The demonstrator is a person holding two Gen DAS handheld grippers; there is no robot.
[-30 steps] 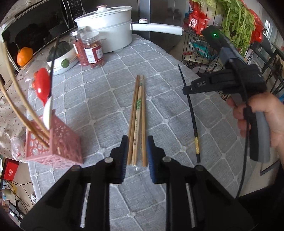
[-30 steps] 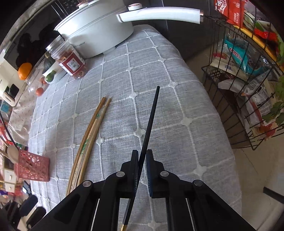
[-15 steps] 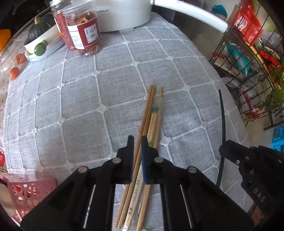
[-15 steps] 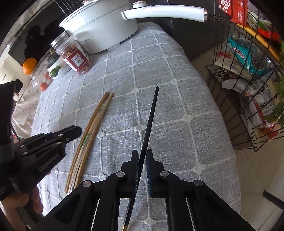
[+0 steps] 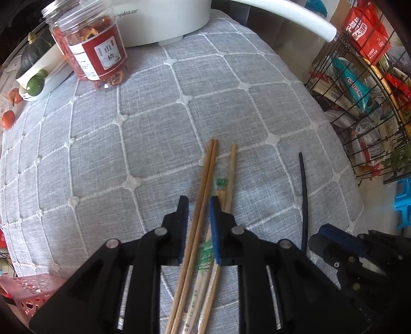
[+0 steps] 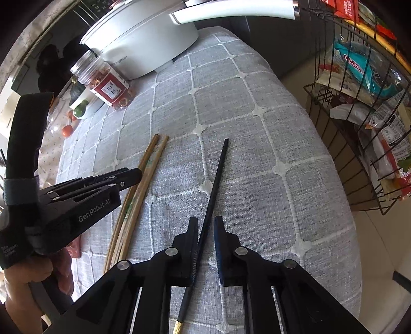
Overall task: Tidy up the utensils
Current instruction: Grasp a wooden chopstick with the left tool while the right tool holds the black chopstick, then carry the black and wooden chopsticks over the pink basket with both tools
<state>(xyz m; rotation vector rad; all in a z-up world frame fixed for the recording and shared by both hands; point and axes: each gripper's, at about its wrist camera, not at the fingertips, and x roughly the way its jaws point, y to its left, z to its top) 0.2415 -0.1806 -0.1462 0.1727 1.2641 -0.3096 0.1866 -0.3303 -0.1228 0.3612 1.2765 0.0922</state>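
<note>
Several wooden chopsticks point(image 5: 209, 177) lie in a bundle on the grey checked cloth; they also show in the right wrist view point(image 6: 147, 164). My left gripper point(image 5: 197, 203) is low over the bundle, jaws narrowly apart around two of the sticks, not clamped. A black chopstick point(image 6: 217, 177) with a gold end lies to the right of the bundle; it also shows in the left wrist view point(image 5: 303, 192). My right gripper point(image 6: 205, 221) straddles it with a small gap on the right side. The pink utensil basket point(image 5: 28, 290) is at the lower left.
A white pot point(image 5: 164, 20) with a long handle and a red-labelled jar point(image 5: 97, 51) stand at the far side. A wire rack of snack packets point(image 6: 359, 84) stands off the table's right edge. Small fruits and a white dish point(image 5: 38, 77) are at the far left.
My left gripper has moved forward along the wooden chopsticks and its jaws have widened slightly. My right gripper's jaws have loosened a little around the black chopstick, which has stayed in place.
</note>
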